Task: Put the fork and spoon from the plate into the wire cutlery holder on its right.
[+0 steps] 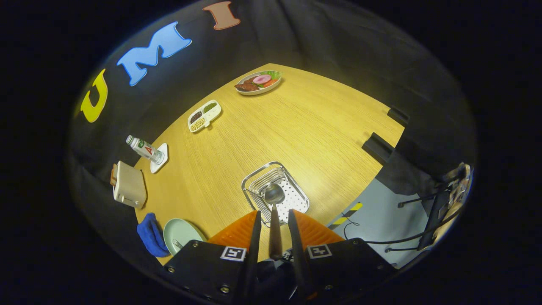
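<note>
Wooden table (pixel 296 127) spreads out below me, pale and grained, and I hold my gripper (pixel 274 220) high above its near part, tilted down so the fingers look onto the top from above.

On the table just beyond my fingertips sits the wire cutlery holder (pixel 275 190), a shiny rectangular basket with a perforated floor. To its left, near the table's close edge, lies the round green plate (pixel 180 232); the fork (pixel 178 243) rests on it, only partly in sight behind my gripper, so I cannot tell which way it points. A blue cloth (pixel 151 234) lies bunched just beside the plate's far-left side.

Farther along the left edge stands a beige toaster (pixel 128 185), then a small bottle (pixel 145 149) on a white coaster (pixel 160 157). Beyond those are a white divided dish (pixel 205 115) of seeds or beans and, at the far end, an oval platter (pixel 258 82) of food.

My fingers are closed on the spoon (pixel 274 207), both pressing its handle from either side. Its long axis runs straight ahead in line with the fingers, handle toward me, bowl pointing away. The bowl hangs over the holder's near half; I cannot tell whether it touches the wire.
</note>
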### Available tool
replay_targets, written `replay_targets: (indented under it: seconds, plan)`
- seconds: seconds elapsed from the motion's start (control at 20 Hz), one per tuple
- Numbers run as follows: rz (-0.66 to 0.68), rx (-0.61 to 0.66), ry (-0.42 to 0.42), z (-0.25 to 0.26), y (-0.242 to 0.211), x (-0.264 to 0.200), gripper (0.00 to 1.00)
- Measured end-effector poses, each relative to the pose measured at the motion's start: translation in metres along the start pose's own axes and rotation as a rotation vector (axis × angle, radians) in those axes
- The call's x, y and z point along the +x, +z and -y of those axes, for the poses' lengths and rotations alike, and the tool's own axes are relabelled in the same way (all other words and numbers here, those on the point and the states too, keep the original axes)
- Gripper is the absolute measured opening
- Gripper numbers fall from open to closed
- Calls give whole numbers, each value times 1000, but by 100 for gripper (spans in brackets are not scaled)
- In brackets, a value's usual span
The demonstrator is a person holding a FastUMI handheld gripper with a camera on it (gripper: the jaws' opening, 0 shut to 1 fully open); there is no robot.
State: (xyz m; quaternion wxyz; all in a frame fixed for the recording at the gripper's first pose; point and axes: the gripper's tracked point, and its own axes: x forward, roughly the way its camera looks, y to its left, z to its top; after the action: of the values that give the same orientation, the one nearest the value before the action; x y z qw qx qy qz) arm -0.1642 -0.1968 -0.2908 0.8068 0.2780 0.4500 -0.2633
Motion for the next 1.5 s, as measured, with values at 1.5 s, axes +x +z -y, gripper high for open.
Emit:
replay_targets:
  seconds: [1.5]
  plan:
    - [40, -315, 169, -113, -15, 5, 38]
